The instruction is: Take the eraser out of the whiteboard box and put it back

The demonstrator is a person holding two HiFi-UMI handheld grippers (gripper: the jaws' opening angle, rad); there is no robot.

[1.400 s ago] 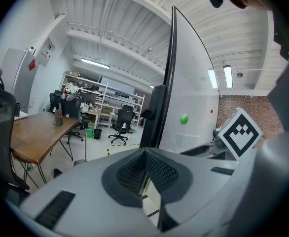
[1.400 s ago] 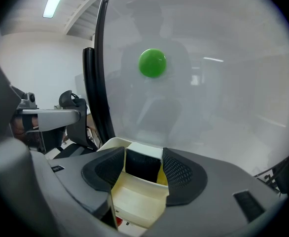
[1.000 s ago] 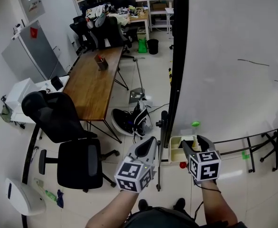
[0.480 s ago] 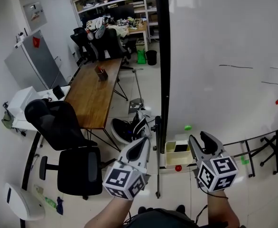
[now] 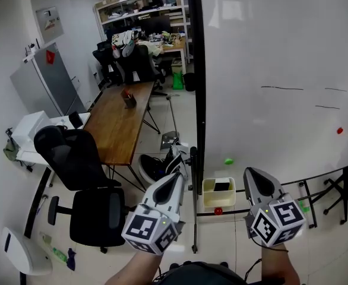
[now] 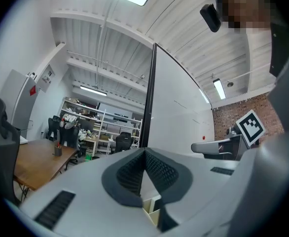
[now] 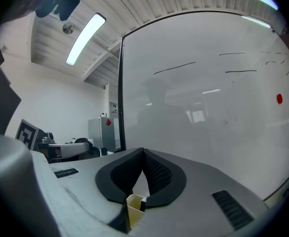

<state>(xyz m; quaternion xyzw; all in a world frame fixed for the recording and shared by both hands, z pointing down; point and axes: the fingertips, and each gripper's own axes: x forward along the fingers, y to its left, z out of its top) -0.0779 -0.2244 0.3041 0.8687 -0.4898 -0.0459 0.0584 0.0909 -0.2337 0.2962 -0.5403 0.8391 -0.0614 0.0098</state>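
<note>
The left gripper (image 5: 175, 180) is pinched together on nothing, beside the big white whiteboard (image 5: 269, 52). The small black eraser (image 5: 222, 186) lies inside the cream plastic box (image 5: 217, 202) at the board's bottom edge. The right gripper (image 5: 252, 176) is pinched together too, and empty, likely because the eraser is home.

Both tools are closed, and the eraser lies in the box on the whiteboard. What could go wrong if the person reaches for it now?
1. The right tool and left tool are shut and empty; reaching in like that would likely push the eraser instead of gripping it.
2. The box is small; a hard push may knock it off the whiteboard.
3. The red magnet just below could be hit.
</note>
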